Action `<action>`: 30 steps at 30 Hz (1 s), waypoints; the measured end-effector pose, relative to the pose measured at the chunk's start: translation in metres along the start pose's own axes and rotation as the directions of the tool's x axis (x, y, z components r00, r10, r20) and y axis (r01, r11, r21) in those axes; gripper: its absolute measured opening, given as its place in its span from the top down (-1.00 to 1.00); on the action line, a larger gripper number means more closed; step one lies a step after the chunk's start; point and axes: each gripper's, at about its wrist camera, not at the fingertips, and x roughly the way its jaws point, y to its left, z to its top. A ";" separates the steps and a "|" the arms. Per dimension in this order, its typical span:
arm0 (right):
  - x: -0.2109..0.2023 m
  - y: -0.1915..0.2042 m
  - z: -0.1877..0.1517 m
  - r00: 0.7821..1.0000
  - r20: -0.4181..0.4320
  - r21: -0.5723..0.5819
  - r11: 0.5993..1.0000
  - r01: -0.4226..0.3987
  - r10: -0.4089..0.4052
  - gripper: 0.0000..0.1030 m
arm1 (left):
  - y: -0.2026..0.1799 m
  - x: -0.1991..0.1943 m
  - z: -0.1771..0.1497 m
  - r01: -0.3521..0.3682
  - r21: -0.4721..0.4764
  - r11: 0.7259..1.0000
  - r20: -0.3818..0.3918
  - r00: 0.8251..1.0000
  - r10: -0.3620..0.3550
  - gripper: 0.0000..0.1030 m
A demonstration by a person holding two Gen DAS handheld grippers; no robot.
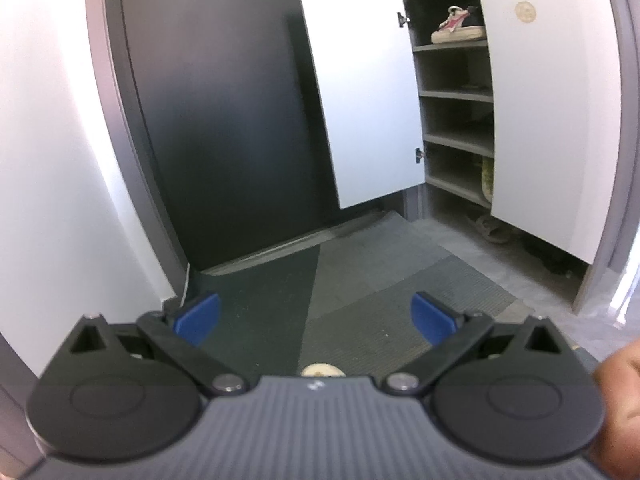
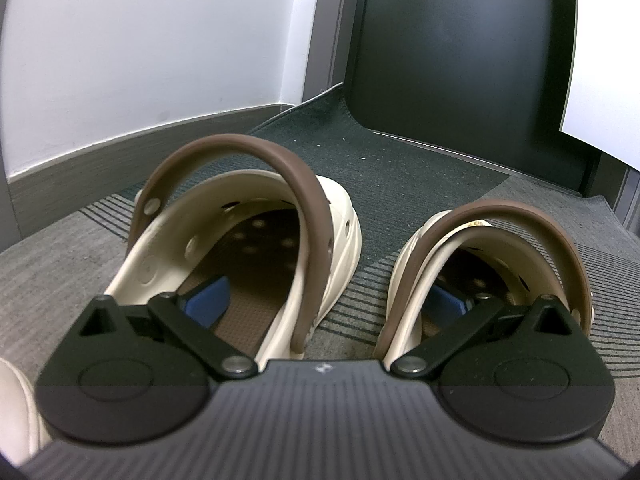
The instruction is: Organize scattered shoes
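Observation:
Two cream clogs with brown heel straps stand side by side on the mat in the right wrist view, the left clog (image 2: 256,232) and the right clog (image 2: 488,256). My right gripper (image 2: 326,300) is open wide, its left blue pad (image 2: 208,300) inside the left clog and its right blue pad (image 2: 448,300) inside the right clog, spanning their two inner walls. My left gripper (image 1: 316,318) is open and empty above the floor mat (image 1: 360,292), facing the open shoe cabinet (image 1: 456,96). A pink and white sneaker (image 1: 458,26) sits on an upper shelf.
The cabinet's white doors (image 1: 364,96) stand open on both sides. Dark sandals (image 1: 494,230) lie on the floor under the cabinet. A dark door (image 1: 224,120) and a white wall (image 2: 140,52) bound the entry. A cream shoe edge (image 2: 16,412) shows at the lower left.

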 end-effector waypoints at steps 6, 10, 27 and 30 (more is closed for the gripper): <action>0.000 0.000 0.000 1.000 0.000 0.000 1.000 -0.001 0.001 -1.00 | -0.003 0.000 -0.002 -0.006 0.016 1.000 -0.001 1.000 0.007 -0.99; 0.000 0.000 0.000 1.000 -0.001 0.001 1.000 -0.001 0.001 -1.00 | -0.002 0.001 -0.002 0.004 0.008 1.000 -0.011 1.000 -0.004 -0.99; 0.000 0.000 0.000 1.000 -0.001 0.002 1.000 -0.002 0.002 -1.00 | 0.065 0.022 0.003 0.068 -0.300 0.951 -0.128 0.986 -0.110 -0.99; 0.000 0.000 0.000 1.000 -0.002 0.002 1.000 -0.002 0.002 -1.00 | 0.074 0.020 0.002 0.070 -0.318 0.946 -0.123 0.986 -0.114 -0.99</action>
